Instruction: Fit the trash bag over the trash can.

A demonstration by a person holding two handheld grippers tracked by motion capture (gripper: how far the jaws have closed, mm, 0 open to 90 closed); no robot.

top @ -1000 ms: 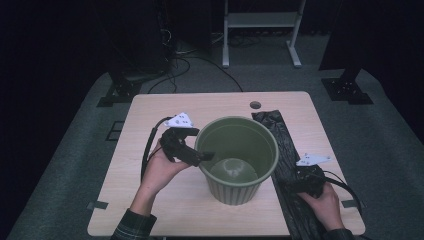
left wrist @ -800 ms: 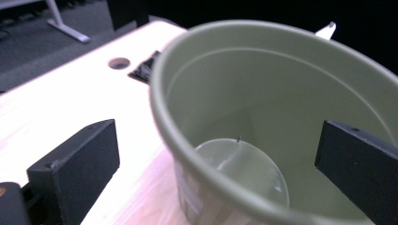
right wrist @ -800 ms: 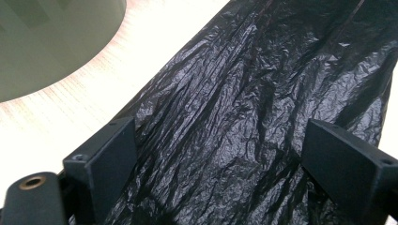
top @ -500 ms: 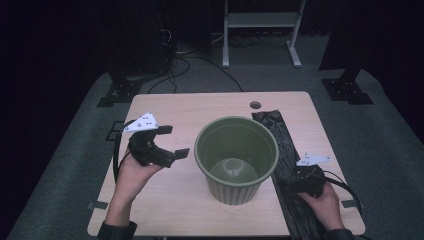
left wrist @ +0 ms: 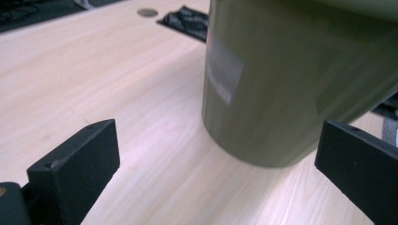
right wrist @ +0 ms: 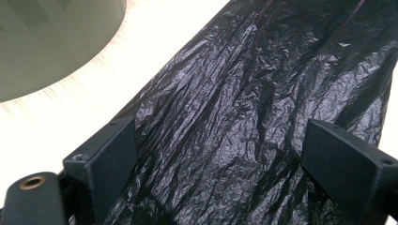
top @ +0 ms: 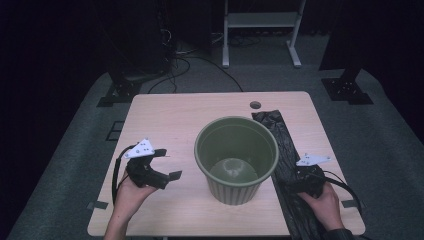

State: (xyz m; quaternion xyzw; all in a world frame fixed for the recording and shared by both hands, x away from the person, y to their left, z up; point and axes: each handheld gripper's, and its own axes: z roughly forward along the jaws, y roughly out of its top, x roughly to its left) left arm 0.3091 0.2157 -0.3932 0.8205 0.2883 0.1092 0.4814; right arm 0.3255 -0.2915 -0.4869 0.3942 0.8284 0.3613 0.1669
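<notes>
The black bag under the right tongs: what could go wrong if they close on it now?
1. The bag lies flat and creased on the table, so the open right tongs may pinch only a thin fold and slip off.
2. The bag touches the green bin; pulling it may drag or tip the bin, since the left tongs stand open and apart from it.

I note a light wooden table (top: 175,120) bearing a green ribbed bin (top: 236,157); a black plastic bag (top: 280,145) lies flat just right of it.
</notes>
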